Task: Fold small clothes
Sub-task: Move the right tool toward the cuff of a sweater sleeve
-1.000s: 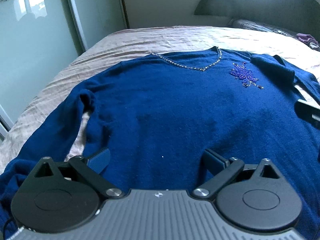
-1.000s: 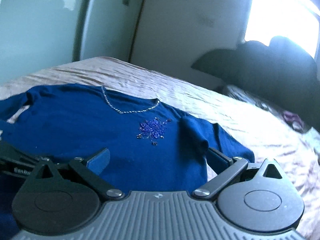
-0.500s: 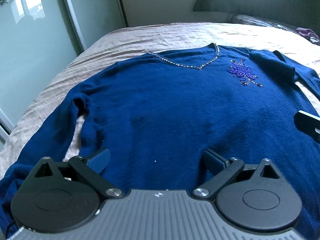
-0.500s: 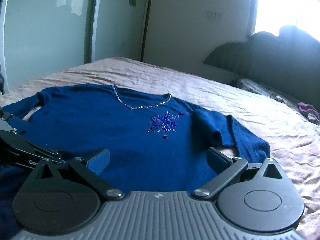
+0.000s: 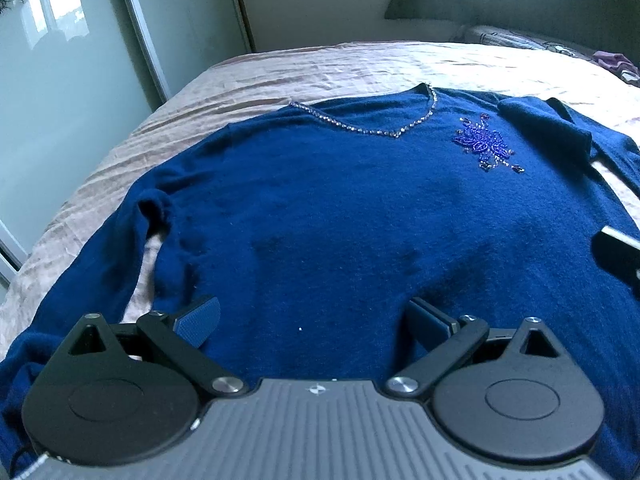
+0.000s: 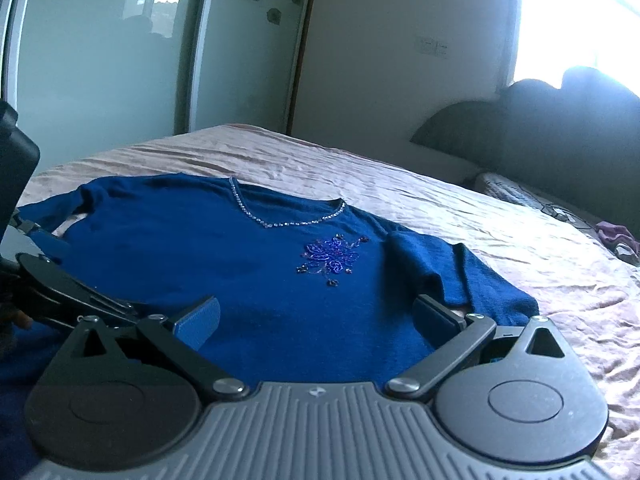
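**Sweater lies flat on the bed**

Sweater (image 5: pixel 340 216) is dark blue, soft and fuzzy. It lies spread out, front up, on a wrinkly pink bed cover (image 5: pixel 320 64). Shiny little beads (image 5: pixel 372 130) run along the V-shaped neck. A purple bead flower (image 5: pixel 486 144) sits on the chest.

Both tongs hang over the bottom edge. The left gripper (image 5: pixel 316 316) is wide apart and holds nothing. The right gripper (image 6: pixel 318 318) is the same. No words can be read.
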The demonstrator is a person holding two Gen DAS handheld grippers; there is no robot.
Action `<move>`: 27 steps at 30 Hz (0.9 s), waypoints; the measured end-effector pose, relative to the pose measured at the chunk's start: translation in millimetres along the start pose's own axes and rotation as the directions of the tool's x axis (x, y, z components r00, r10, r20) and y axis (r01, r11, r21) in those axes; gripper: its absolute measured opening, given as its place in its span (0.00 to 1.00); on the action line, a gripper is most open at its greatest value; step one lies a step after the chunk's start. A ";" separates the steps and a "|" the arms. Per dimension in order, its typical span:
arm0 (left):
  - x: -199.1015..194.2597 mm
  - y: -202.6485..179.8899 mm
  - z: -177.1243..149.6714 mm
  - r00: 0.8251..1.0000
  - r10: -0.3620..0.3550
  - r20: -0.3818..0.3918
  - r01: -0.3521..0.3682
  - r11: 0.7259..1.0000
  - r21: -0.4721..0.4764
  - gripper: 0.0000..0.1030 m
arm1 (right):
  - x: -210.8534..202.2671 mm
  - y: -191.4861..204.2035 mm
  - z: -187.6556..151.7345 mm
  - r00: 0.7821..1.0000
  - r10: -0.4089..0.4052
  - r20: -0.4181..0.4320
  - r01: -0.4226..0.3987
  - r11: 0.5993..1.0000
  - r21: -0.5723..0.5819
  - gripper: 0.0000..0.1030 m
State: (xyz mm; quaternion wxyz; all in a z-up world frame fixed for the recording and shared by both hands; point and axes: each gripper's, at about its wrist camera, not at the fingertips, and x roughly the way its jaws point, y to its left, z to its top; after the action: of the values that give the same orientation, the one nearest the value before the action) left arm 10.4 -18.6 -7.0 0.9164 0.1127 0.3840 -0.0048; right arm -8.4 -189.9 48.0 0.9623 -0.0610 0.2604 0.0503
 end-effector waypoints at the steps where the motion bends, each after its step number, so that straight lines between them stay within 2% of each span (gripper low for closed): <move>1: 0.0 0.0 0.2 1.000 0.000 0.000 0.000 1.000 0.001 0.98 | -1.5 -0.4 0.5 1.000 -0.005 0.012 0.005 1.000 0.009 1.00; 6: 0.7 -1.9 0.8 1.000 0.004 0.002 -0.004 1.000 0.010 0.98 | -6.6 -8.3 1.9 0.999 0.015 0.048 -0.018 0.998 0.059 1.00; 12: 1.5 -1.4 1.6 1.000 0.001 -0.002 -0.001 1.000 0.008 0.98 | -5.3 2.2 1.2 0.998 -0.002 0.055 0.002 1.000 0.006 1.00; 18: 3.2 -1.1 2.0 1.000 -0.001 -0.004 0.001 1.000 -0.003 0.99 | -7.4 3.0 2.0 0.994 -0.071 0.082 0.071 0.997 -0.006 1.00; 27: 4.2 -3.0 2.2 1.000 0.005 -0.001 -0.005 1.000 0.008 0.99 | -7.2 3.0 1.1 0.994 -0.056 0.091 0.058 0.998 -0.020 1.00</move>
State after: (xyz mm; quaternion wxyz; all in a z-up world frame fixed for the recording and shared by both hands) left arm 14.7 -21.6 -9.1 0.9158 0.1170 0.3842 -0.0040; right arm -14.4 -187.3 52.3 0.9733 -0.0768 0.2142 0.0286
